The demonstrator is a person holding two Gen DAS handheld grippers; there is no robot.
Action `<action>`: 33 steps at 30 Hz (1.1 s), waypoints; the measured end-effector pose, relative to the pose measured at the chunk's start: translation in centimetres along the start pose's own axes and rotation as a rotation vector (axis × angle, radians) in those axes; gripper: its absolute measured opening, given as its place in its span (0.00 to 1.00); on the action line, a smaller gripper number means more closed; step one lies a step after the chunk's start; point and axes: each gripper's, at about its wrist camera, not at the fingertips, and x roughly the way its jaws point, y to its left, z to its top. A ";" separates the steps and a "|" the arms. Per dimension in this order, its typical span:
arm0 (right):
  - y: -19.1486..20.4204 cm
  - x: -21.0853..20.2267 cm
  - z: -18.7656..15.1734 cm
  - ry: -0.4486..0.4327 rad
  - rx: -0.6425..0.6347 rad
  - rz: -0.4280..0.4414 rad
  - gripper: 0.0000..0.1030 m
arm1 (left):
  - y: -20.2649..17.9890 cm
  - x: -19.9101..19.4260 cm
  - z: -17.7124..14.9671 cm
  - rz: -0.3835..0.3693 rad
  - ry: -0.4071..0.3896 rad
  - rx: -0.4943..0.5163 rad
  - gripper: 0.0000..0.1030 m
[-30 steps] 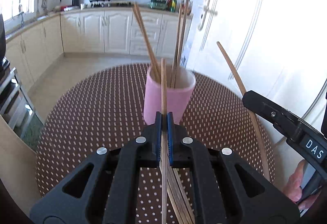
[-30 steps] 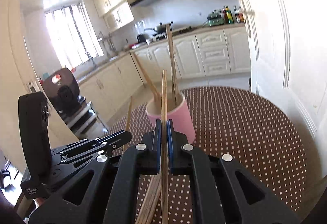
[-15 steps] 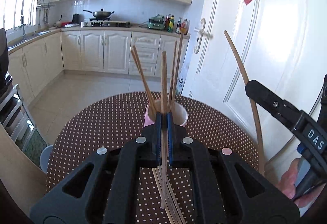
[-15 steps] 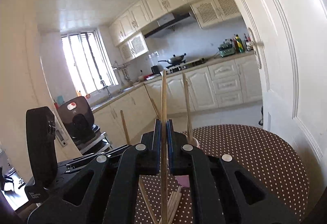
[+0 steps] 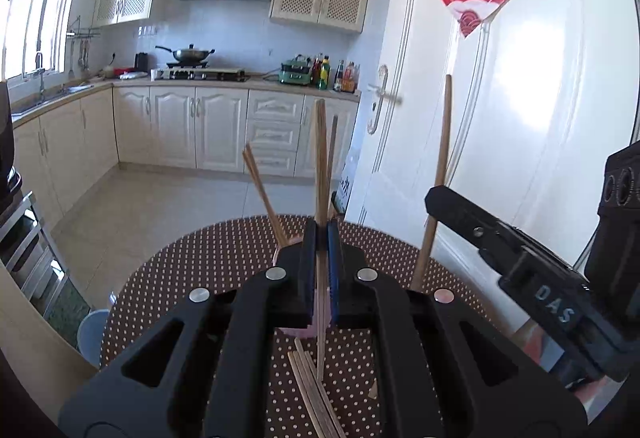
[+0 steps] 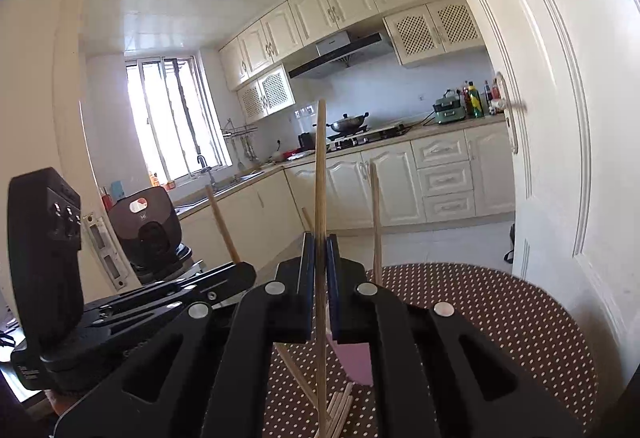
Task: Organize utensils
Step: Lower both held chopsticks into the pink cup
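My left gripper (image 5: 321,238) is shut on a wooden chopstick (image 5: 320,166) held upright above the table. My right gripper (image 6: 320,250) is shut on another chopstick (image 6: 320,178), also upright; in the left wrist view that chopstick (image 5: 438,166) and gripper show at the right. A pink cup (image 6: 354,362) holding several chopsticks (image 5: 260,186) stands on the dotted brown table (image 5: 224,258), mostly hidden behind the jaws in both views. Loose chopsticks (image 5: 312,394) lie on the table in front of the cup and show in the right wrist view (image 6: 340,414).
A white door (image 5: 520,118) stands close on the right of the table. A light blue stool (image 5: 90,334) sits by the table's left edge. Kitchen cabinets (image 5: 180,130) and a black appliance (image 6: 148,230) are further off.
Both grippers have risen and tilted up with their chopsticks. The cup has dropped low in both views and is now mostly hidden behind the jaws.
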 end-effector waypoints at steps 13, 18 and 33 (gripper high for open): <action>-0.7 1.3 2.5 -0.049 -0.015 -0.028 0.04 | -0.5 -1.9 4.3 0.010 -0.125 0.047 0.06; -1.0 1.9 3.3 -0.074 -0.022 -0.033 0.04 | -0.5 -1.6 5.7 0.017 -0.157 0.048 0.06; -1.5 5.0 4.6 -0.169 -0.058 -0.091 0.04 | 0.4 1.7 6.8 0.038 -0.158 0.048 0.06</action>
